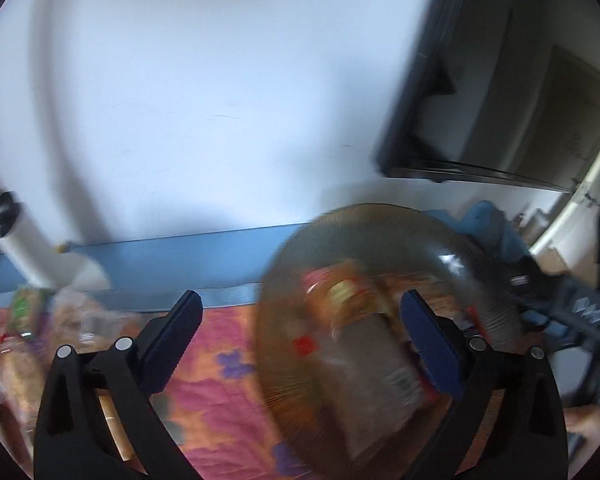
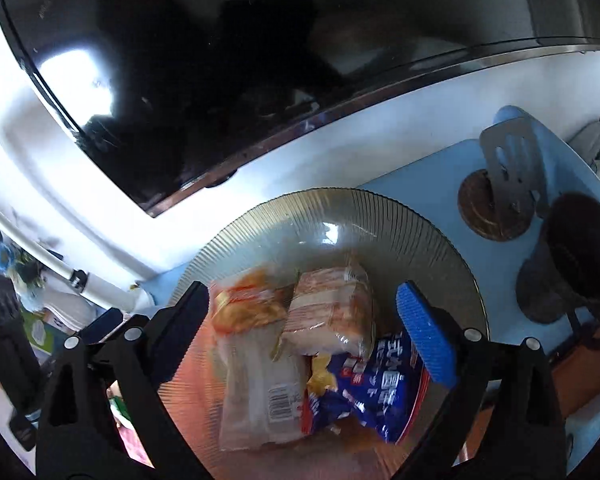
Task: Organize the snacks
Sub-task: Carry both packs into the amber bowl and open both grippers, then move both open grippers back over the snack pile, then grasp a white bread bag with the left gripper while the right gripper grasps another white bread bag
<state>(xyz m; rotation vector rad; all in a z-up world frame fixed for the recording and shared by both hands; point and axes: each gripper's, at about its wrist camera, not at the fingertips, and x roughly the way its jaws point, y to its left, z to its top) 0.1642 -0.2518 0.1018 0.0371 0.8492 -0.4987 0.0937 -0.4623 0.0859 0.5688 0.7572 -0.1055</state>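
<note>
Both grippers stand with their blue pads spread wide, and neither pinches anything. Just ahead of the right gripper (image 2: 302, 316) sits a ribbed glass plate (image 2: 384, 210), and three snack packs lie on it, right between and beyond the open fingers: a clear packet with an orange end (image 2: 256, 364), a wrapped pinkish bundle (image 2: 332, 312) leaning against it, and a blue packet (image 2: 374, 390) under the right-hand pad. From the left gripper (image 1: 300, 320) that same plate (image 1: 340, 224) lies ahead and off to its right side, its contents smeared by blur. More snacks (image 1: 28, 320) lie in a loose heap to that gripper's left (too blurred to count).

Under the plate runs a flowered pink and orange cloth (image 1: 220, 392), with a blue surface (image 2: 428, 176) past it. Beyond the right gripper, on that blue, two round dark coasters (image 2: 488, 212) and a metal spatula (image 2: 512, 160) rest. A white wall (image 1: 200, 80) rises behind, carrying a dark screen (image 2: 220, 80).
</note>
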